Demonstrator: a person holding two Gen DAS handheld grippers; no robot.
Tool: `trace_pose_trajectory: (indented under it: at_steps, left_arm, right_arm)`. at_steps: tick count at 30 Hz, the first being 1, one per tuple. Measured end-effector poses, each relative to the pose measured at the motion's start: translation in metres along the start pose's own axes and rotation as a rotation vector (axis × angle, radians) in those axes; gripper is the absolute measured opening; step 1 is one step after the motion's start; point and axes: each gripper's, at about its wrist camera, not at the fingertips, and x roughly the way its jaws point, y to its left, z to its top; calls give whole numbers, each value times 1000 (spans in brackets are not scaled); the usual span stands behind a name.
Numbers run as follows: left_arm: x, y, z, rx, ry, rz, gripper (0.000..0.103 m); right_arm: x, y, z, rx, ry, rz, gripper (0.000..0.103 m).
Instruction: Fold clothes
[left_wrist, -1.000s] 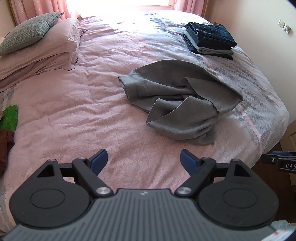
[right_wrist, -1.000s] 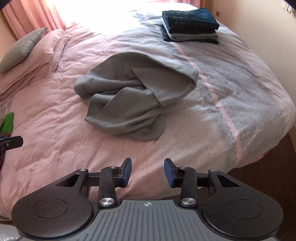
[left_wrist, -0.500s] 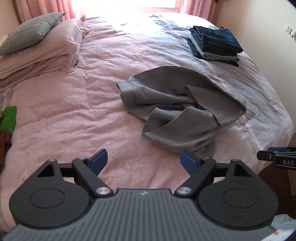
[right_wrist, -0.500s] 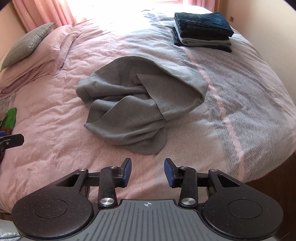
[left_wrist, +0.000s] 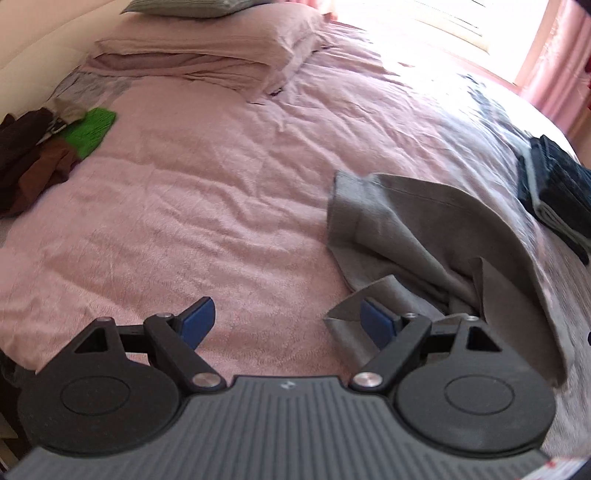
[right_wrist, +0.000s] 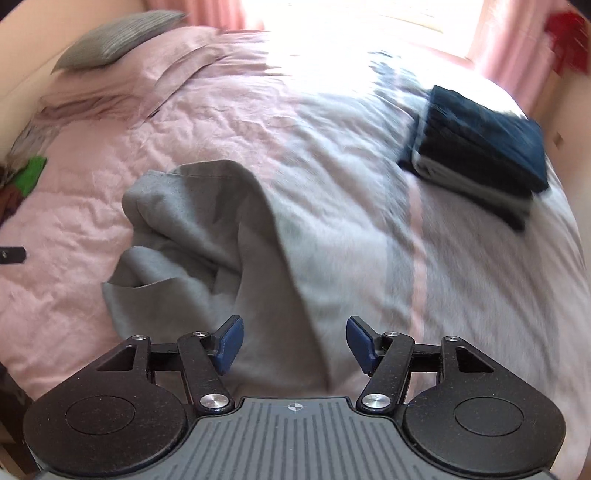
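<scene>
A crumpled grey garment (left_wrist: 424, 229) (right_wrist: 207, 229) lies on the pink bedspread (left_wrist: 207, 206) (right_wrist: 236, 122). My left gripper (left_wrist: 286, 325) is open just above the bed, and its right pad (left_wrist: 376, 325) sits behind a raised corner of the grey cloth. Nothing lies between the left fingers but bedspread. My right gripper (right_wrist: 293, 347) is open low over the garment's near edge, with grey cloth showing between its blue pads. A stack of folded dark blue and grey clothes (right_wrist: 480, 155) (left_wrist: 557, 192) rests on the bed's far right.
Pillows (left_wrist: 207, 51) and a grey cushion (right_wrist: 114, 40) lie at the head of the bed. A heap of green and brown clothes (left_wrist: 55, 147) (right_wrist: 22, 181) sits at the left edge. Pink curtains (right_wrist: 509, 55) hang by a bright window.
Both grippers have dropped closer to the bed and swung left, reaching the garment's near edge. The right gripper's fingers have spread wider. Both views are blurred with motion.
</scene>
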Motion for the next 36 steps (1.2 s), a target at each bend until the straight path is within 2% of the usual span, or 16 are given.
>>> trace_pose_trajectory:
  at_steps: [3, 7, 11, 16, 18, 19, 20, 21, 24, 28, 30, 33, 36]
  left_arm:
    - [16, 12, -6, -67, 3, 47, 83]
    - [42, 34, -8, -121, 23, 124, 83]
    - [66, 54, -3, -157, 39, 184, 83]
    - [99, 65, 0, -179, 42, 191, 83]
    - [115, 67, 1, -186, 54, 174, 83]
    - [124, 67, 0, -187, 61, 167, 83]
    - [132, 65, 1, -188, 71, 165, 83]
    - [139, 64, 1, -186, 81, 163, 82]
    - [155, 53, 3, -147, 98, 150, 82]
    - [173, 25, 11, -50, 104, 111, 82]
    - [185, -2, 16, 11, 100, 75, 82]
    - [205, -52, 23, 102, 91, -8, 81]
    - [224, -100, 33, 187, 86, -104, 81]
  right_arm:
    - [38, -5, 30, -128, -25, 25, 59]
    - [93, -9, 72, -197, -62, 66, 59]
    - [147, 6, 114, -305, -70, 128, 59]
    - [215, 40, 146, -463, -58, 164, 59]
    - [243, 50, 155, -506, -23, 163, 59]
    - [252, 53, 158, -519, -14, 179, 38]
    - [258, 54, 159, -528, -7, 220, 6]
    - [259, 52, 158, -515, -14, 225, 0]
    - [228, 27, 152, -444, -136, 233, 0]
    - [181, -60, 149, -132, -228, 163, 0]
    - [168, -108, 142, -11, -219, 63, 0]
    - [168, -168, 119, 137, -155, -53, 0]
    - [171, -210, 86, 261, -96, -174, 0]
